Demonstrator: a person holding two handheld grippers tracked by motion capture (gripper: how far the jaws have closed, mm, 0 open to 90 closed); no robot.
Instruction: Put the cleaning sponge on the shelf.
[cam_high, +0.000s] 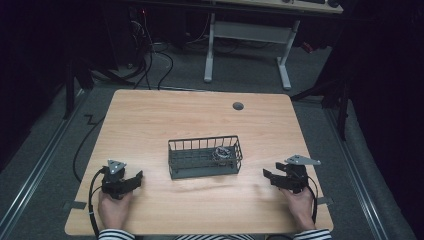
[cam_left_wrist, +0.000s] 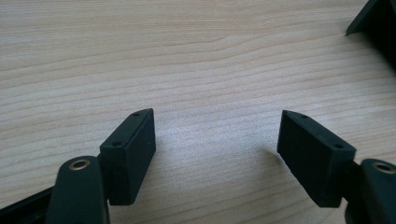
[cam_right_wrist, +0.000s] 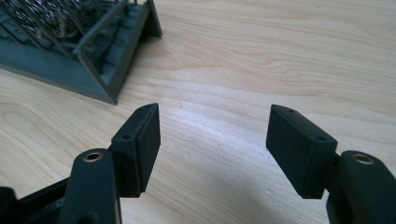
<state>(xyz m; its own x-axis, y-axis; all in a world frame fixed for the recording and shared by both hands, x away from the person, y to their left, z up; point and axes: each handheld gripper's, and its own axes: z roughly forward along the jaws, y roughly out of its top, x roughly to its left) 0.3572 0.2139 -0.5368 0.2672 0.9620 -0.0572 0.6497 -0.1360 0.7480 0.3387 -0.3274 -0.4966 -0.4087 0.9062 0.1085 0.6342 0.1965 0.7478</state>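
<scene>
Here, two open grippers beside a wire basket

We see a wooden table (cam_high: 150, 120) with a dark wire basket (cam_high: 204, 157) at its middle, something metallic inside; the left gripper (cam_high: 131, 179) rests near the front left, jaws spread, empty; the right gripper (cam_high: 272, 177) rests front right, likewise released, with the basket's corner (cam_right_wrist: 116, 79) just ahead.

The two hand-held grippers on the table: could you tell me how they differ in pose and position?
The left hand-held gripper lies left of the wire basket, jaws pointing right; the right hand-held gripper lies right of it, jaws pointing left. The basket's corner is close ahead in the right gripper view, while the left gripper view faces mostly bare wooden table. Both are open, hold nothing and are low over the table.
</scene>
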